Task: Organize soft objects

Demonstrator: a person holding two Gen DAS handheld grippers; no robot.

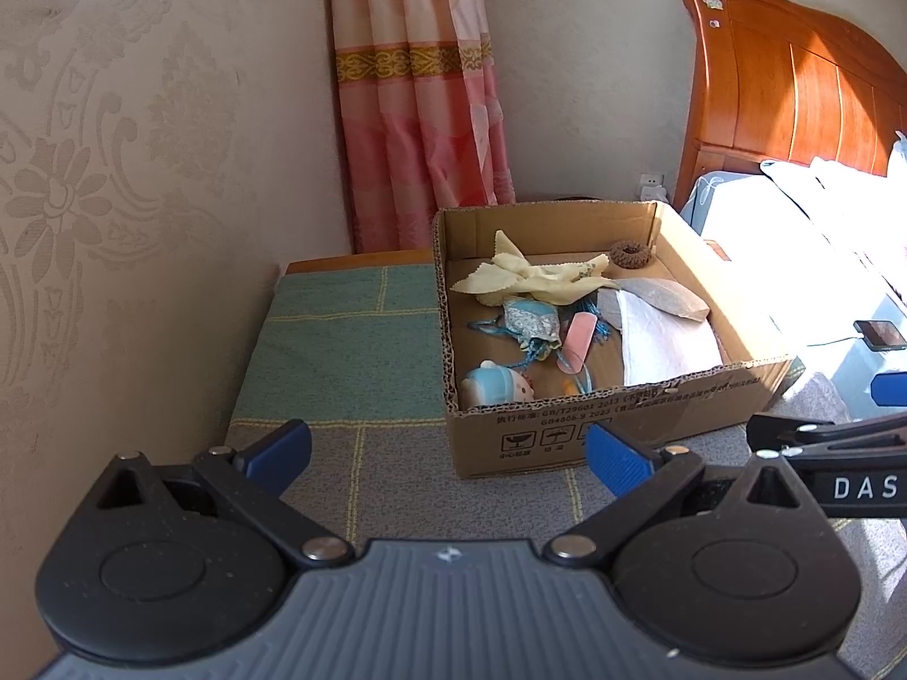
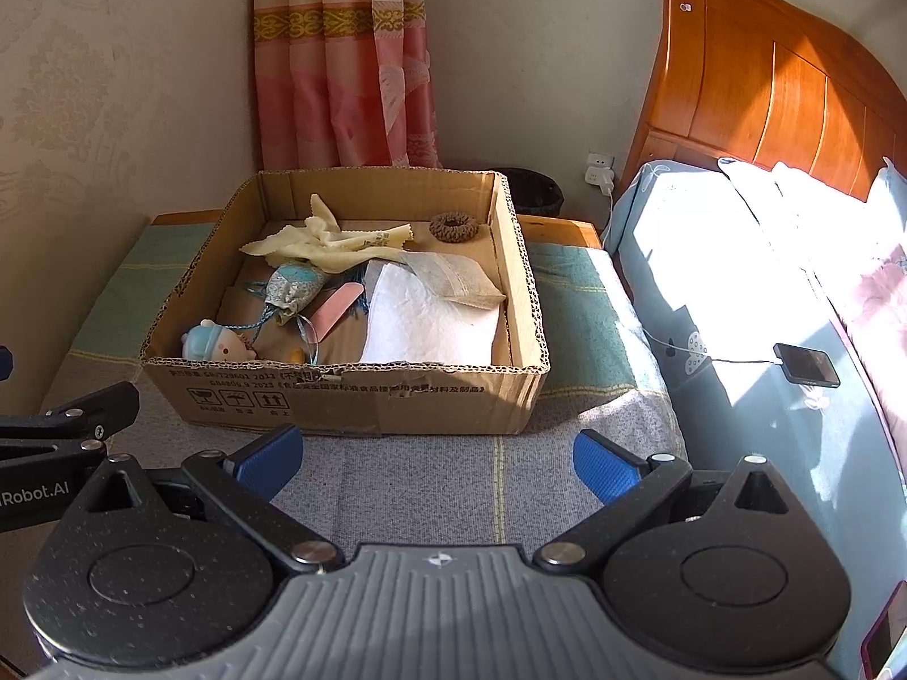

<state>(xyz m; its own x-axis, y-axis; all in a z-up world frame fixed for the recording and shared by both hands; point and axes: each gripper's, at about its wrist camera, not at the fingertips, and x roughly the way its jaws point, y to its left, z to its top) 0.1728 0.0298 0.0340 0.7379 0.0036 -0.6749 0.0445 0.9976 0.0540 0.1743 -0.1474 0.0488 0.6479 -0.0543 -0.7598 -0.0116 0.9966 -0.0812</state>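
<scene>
both grippers hang side by side just short of the box (image 2: 346, 396), left gripper (image 1: 448, 450) and right gripper (image 2: 436, 456) spread wide with nothing in them. box front reads "gb/t29601 2013". cloth (image 2: 323, 243), pouch (image 2: 295, 286), scrunchie (image 2: 453, 225) and toy (image 2: 218, 343) all sit inside it. one arm reads "robot.ai", the other "das".

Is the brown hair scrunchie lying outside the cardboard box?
No, the brown scrunchie lies inside the cardboard box, near its far right corner.
</scene>
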